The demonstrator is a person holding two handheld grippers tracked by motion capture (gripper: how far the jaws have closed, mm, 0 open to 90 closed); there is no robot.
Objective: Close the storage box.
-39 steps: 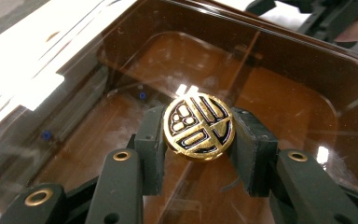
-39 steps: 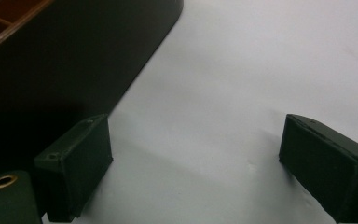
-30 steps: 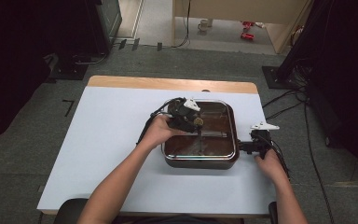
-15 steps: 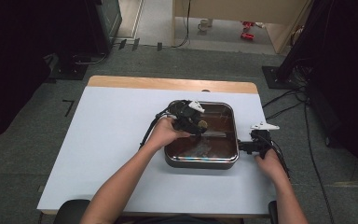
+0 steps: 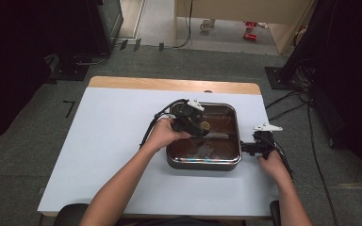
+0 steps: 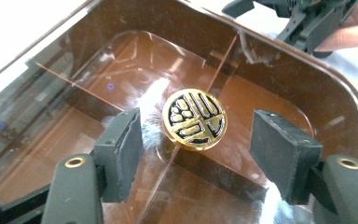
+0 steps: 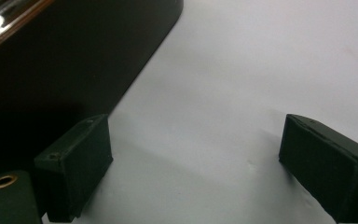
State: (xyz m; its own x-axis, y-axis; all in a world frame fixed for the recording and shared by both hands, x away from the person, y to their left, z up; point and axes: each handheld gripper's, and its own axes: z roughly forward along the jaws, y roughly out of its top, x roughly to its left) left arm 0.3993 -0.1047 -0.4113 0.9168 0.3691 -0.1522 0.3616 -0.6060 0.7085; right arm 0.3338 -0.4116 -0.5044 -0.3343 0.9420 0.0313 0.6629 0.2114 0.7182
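Left gripper view: my left tool (image 6: 196, 149) has just let go of the gold-and-black knob (image 6: 194, 119) on the pan's glass lid (image 6: 121, 70); its jaws have been opening and now stand apart on either side. The knob's emblem is unreadable. My right tool (image 7: 196, 168) gapes wide over the table (image 7: 270, 70).

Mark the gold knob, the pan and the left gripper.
gold knob (image 6: 195, 119), left gripper view, centre of its patterned top face
pan (image 5: 203, 165), high view, near rim
left gripper (image 6: 196, 149), left gripper view, midway between its open fingers
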